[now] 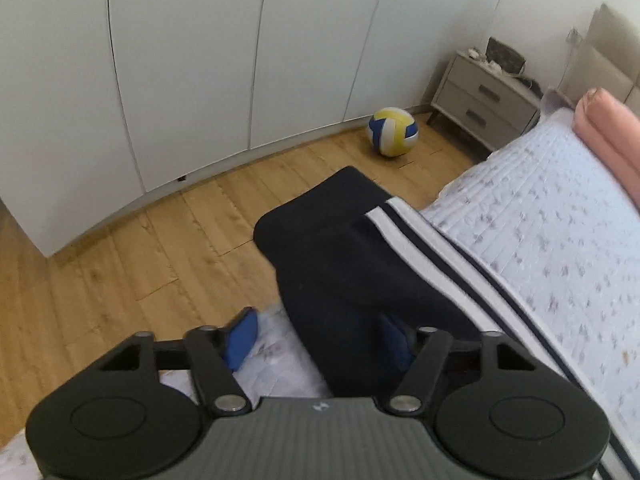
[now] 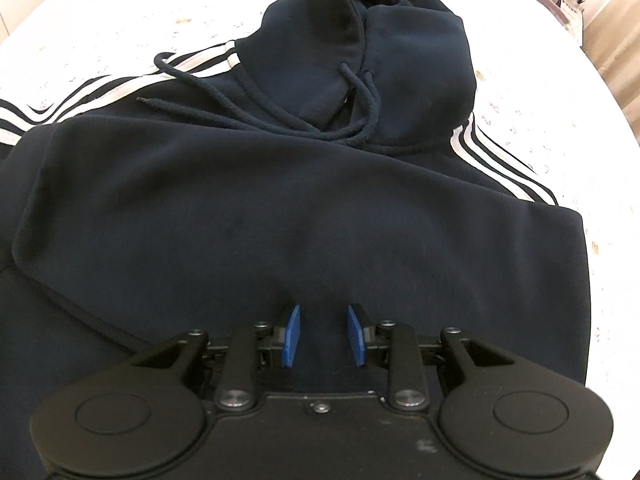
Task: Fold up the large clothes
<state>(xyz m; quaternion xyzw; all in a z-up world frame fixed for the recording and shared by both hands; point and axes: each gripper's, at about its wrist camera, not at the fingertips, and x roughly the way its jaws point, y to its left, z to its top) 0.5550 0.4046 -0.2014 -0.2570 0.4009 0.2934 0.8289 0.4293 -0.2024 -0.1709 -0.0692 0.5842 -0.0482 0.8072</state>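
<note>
A dark navy hoodie point(image 2: 240, 208) with white sleeve stripes lies on the bed, hood and drawstrings at the far end. In the right wrist view my right gripper point(image 2: 323, 334) sits low over the hoodie's body, jaws partly open with dark fabric between the blue pads point(image 2: 292, 334). In the left wrist view a striped sleeve point(image 1: 348, 248) hangs over the bed's edge toward the floor. My left gripper point(image 1: 320, 338) is wide open, the sleeve lying between its blue pads point(image 1: 242, 340); the right pad is mostly hidden by cloth.
A white quilted bedspread point(image 1: 560, 240) covers the bed, with a folded pink blanket point(image 1: 612, 136) on it. A volleyball point(image 1: 393, 131) lies on the wooden floor by white wardrobe doors point(image 1: 200, 60). A grey nightstand point(image 1: 480, 100) stands beside the bed.
</note>
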